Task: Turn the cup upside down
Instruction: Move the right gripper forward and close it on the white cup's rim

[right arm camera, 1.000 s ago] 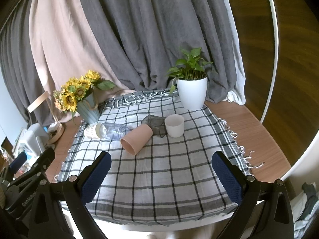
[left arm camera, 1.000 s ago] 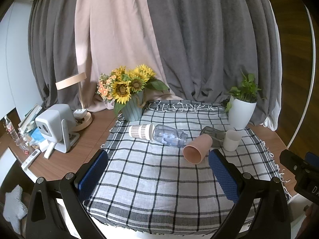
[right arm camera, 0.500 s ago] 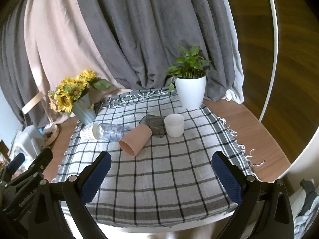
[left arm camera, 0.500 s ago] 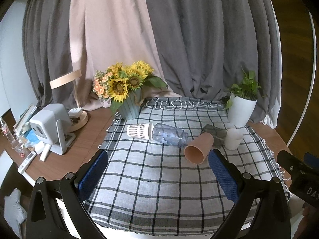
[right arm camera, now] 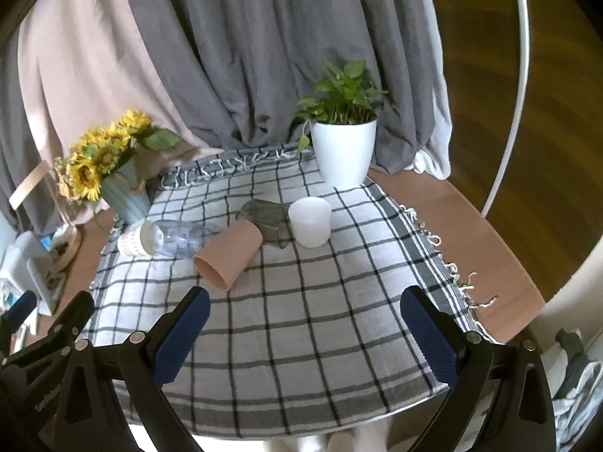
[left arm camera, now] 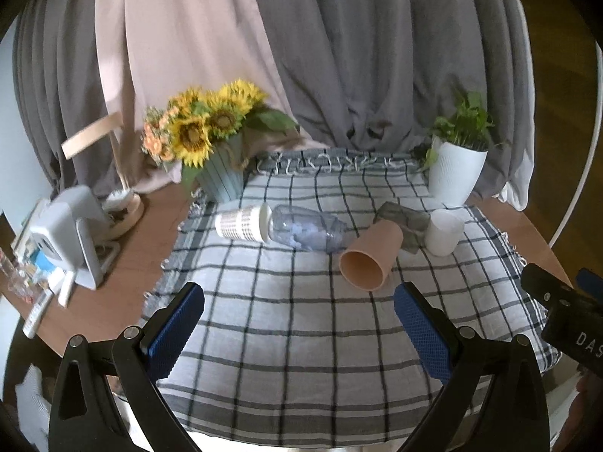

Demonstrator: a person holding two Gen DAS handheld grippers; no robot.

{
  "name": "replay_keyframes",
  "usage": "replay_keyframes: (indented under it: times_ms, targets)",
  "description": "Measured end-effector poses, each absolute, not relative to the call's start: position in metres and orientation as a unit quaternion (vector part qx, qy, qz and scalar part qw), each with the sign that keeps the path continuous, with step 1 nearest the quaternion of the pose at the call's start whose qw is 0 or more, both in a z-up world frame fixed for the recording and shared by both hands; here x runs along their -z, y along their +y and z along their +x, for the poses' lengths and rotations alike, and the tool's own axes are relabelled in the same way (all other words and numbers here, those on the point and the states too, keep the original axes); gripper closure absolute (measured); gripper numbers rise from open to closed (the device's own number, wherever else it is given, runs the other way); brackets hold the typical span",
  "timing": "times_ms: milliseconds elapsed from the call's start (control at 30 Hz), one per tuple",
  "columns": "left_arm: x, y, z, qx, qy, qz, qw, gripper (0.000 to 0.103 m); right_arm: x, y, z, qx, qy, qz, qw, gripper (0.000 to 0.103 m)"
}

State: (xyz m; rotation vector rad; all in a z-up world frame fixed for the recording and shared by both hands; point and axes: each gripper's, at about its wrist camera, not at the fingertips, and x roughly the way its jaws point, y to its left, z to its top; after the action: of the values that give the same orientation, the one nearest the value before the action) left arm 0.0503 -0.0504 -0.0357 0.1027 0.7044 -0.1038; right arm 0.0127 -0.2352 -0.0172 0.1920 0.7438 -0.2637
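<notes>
A terracotta-pink plastic cup (left arm camera: pixel 371 260) lies on its side on the checked cloth (left arm camera: pixel 286 324) covering the counter, mouth facing the cameras, touching a clear plastic bottle (left arm camera: pixel 301 228). The left tool (left arm camera: pixel 299 329) and right tool (right arm camera: pixel 305 333) both hover well short of it, fingers spread wide, holding nothing.

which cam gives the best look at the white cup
The right wrist view. There the white cup stands upright with its whole rim and wall unobstructed, near the middle of the picture. In the left wrist view the same cup sits farther right, smaller and slightly blurred, with the dark crumpled item beside it.
</notes>
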Motion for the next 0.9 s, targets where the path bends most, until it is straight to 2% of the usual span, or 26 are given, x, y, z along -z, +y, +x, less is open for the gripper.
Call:
replay_keyframes:
  times_ms: [433,900]
  targets:
    - [0.089,-0.107,0.084,-0.049,0.413,-0.017,0.909,0.0,0.06,-0.293,0.089,0.024,0.408,0.04,0.912,0.002]
    - [0.143,-0.143,0.125,-0.104,0.466,-0.032,0.878,0.0,0.131,-0.318,0.173,-0.039,0.446,0.025,0.894,0.003]
